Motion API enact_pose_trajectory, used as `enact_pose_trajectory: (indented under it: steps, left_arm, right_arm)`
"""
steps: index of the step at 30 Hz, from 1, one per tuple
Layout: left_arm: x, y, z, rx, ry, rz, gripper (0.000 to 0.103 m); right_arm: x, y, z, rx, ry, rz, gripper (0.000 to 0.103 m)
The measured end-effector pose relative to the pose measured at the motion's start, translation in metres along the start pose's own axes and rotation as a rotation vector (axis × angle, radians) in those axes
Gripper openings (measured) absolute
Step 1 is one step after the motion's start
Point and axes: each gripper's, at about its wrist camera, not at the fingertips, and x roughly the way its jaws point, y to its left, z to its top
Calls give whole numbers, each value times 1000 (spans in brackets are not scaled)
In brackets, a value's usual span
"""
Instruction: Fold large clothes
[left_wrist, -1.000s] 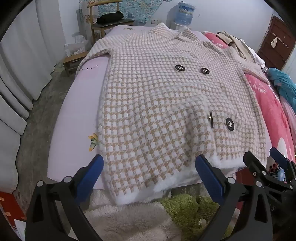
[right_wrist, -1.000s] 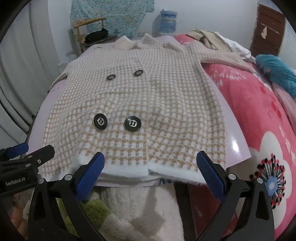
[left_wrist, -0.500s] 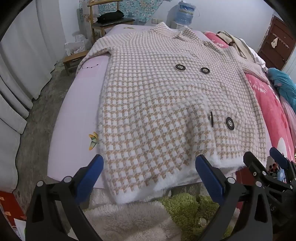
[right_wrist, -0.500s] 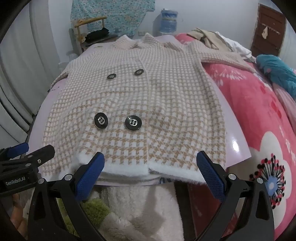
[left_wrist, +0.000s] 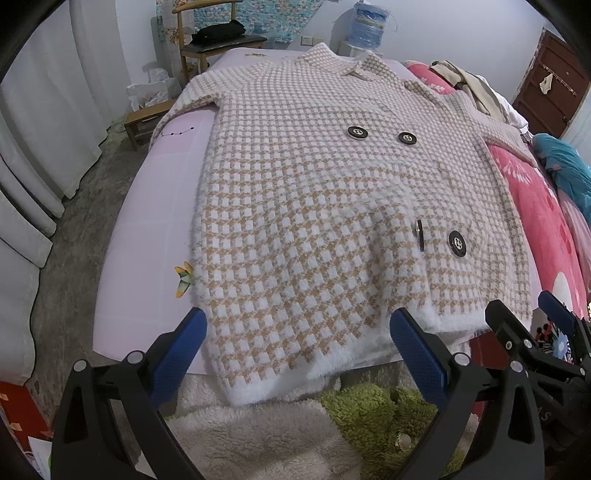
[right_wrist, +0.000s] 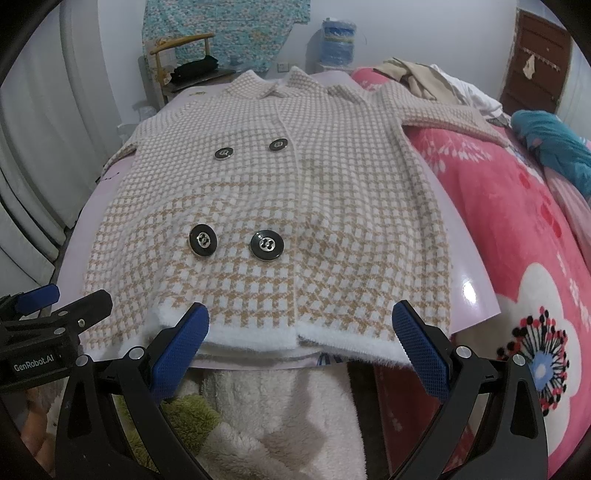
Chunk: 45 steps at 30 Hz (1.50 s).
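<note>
A beige-and-white houndstooth coat with black buttons lies front up and spread flat on the bed, its white fuzzy hem toward me. In the left wrist view my left gripper stands open just in front of the hem's left part, nothing between its blue pads. My right gripper stands open at the hem's right part over the coat, also empty. Each gripper shows in the other's view: the right gripper at the far right, the left gripper at the far left.
The coat rests on a lilac sheet. A pink floral blanket covers the bed's right side, with a teal garment and beige clothes on it. A fluffy white and green fabric lies below the grippers. A wooden chair stands at the back left.
</note>
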Motion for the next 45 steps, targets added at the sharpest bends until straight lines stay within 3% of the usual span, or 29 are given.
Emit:
enact_pose_trajectory:
  steps: [45]
  left_arm:
    - [2, 6, 10, -15, 8, -13, 98]
  right_arm:
    - [-4, -2, 9, 1, -1, -19, 95]
